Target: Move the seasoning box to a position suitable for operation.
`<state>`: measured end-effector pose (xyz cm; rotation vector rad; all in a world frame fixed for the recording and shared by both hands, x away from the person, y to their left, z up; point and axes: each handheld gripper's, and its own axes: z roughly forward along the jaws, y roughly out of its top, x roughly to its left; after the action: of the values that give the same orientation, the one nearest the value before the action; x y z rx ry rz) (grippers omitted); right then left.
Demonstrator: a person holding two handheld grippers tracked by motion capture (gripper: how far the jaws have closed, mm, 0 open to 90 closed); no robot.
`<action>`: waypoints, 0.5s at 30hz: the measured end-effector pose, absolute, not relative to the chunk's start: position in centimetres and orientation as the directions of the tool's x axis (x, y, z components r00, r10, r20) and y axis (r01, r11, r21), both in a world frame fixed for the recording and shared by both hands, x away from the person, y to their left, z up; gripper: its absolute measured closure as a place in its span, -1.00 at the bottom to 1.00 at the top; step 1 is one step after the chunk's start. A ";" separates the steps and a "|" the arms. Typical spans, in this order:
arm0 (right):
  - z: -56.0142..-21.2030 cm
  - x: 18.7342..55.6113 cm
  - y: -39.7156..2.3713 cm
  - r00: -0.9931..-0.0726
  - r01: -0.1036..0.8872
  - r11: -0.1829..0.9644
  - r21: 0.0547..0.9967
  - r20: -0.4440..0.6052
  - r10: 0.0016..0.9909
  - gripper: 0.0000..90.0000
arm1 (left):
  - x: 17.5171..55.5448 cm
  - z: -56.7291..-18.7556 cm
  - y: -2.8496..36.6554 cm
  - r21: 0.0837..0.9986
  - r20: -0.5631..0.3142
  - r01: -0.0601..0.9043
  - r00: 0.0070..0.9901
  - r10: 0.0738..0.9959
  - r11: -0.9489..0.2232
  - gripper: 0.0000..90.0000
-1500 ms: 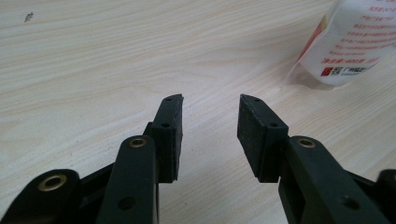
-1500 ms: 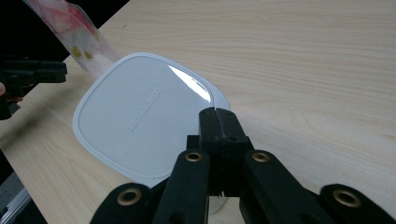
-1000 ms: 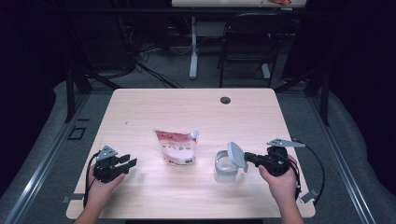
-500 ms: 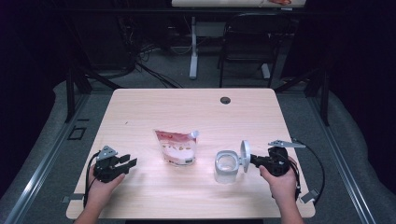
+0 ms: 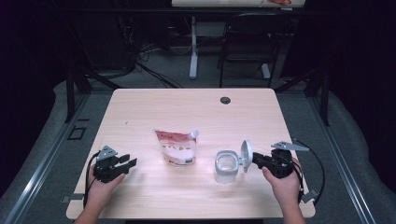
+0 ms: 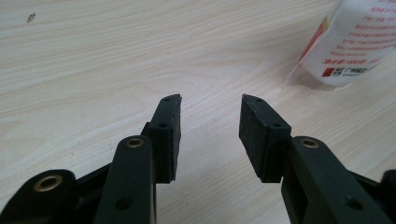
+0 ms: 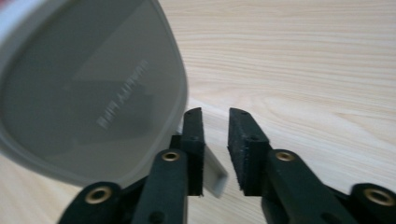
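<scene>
Both fingers of the right gripper (image 7: 215, 151) stand a little apart, having just been opening; the grey tab of the lid (image 7: 88, 88) lies between them, against the left pad, and the right pad is off it. Seen from the high view, that lid (image 5: 246, 150) stands upright on its hinge at the right edge of the clear container (image 5: 227, 165), which sits on the table (image 5: 187, 107) just left of the right gripper (image 5: 256, 161). Fingers of the left gripper (image 6: 210, 135) are spread with nothing between them, over bare wood, near the table's left front corner (image 5: 127, 163). Between the two grippers stands a red and white pouch (image 5: 176, 147), near the container.
</scene>
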<state>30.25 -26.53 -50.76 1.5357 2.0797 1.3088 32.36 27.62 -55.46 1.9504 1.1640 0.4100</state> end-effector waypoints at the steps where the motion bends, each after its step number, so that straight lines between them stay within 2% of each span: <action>1: -50.9 30.1 -26.6 -0.412 0.632 0.049 0.773 0.282 0.866 0.60 | 32.4 -55.5 27.6 0.776 -0.123 0.581 0.522 0.844 -0.246 0.30; 6: -51.9 29.0 -26.4 -0.410 0.607 0.124 0.785 0.177 0.895 0.49 | 32.3 -55.5 27.6 0.777 -0.124 0.581 0.519 0.846 -0.243 0.29; 15: -53.1 27.9 -26.1 -0.431 0.609 0.164 0.776 0.150 0.890 0.38 | 32.3 -55.4 27.8 0.785 -0.124 0.573 0.518 0.846 -0.236 0.21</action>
<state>27.93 -26.08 -53.15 1.4302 2.1066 1.1462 32.28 27.81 -55.45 1.9340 1.1629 0.4186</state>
